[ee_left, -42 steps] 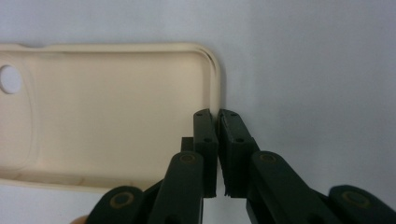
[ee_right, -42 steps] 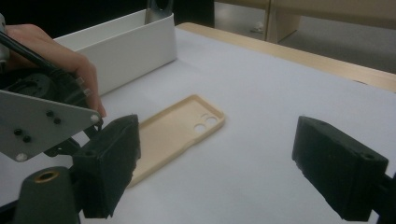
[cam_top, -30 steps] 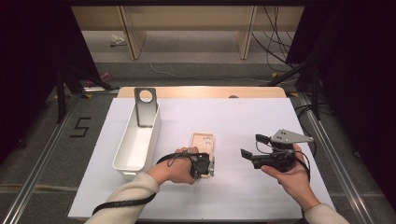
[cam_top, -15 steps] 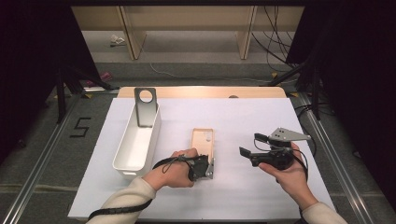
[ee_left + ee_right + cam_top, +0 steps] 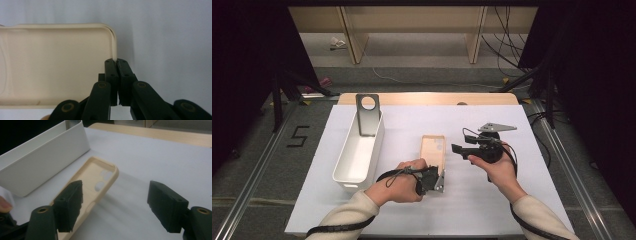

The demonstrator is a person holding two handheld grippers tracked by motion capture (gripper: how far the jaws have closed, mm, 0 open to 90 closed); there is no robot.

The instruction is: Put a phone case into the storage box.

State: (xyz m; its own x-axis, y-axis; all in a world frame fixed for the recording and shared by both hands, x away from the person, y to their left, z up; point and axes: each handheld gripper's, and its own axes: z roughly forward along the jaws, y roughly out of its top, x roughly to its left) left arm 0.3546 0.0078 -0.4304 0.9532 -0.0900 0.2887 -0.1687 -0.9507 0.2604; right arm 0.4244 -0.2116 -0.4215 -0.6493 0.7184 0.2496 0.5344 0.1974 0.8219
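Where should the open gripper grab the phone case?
Probably the raised long rim of the phone case, on the side facing the right gripper. The case is a thin shell tilted up while the left gripper pinches a corner, so one jaw can go inside the wall, one outside.

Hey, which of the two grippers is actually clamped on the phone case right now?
The left gripper, shut on the beige phone case rim; the right gripper has open jaws.

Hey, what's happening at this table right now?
A person works with a gripper in each hand. The left gripper has its jaws shut on the edge of a beige phone case, which lies on the white table cover. The right gripper hovers open beside it. A white bin sits to the left.
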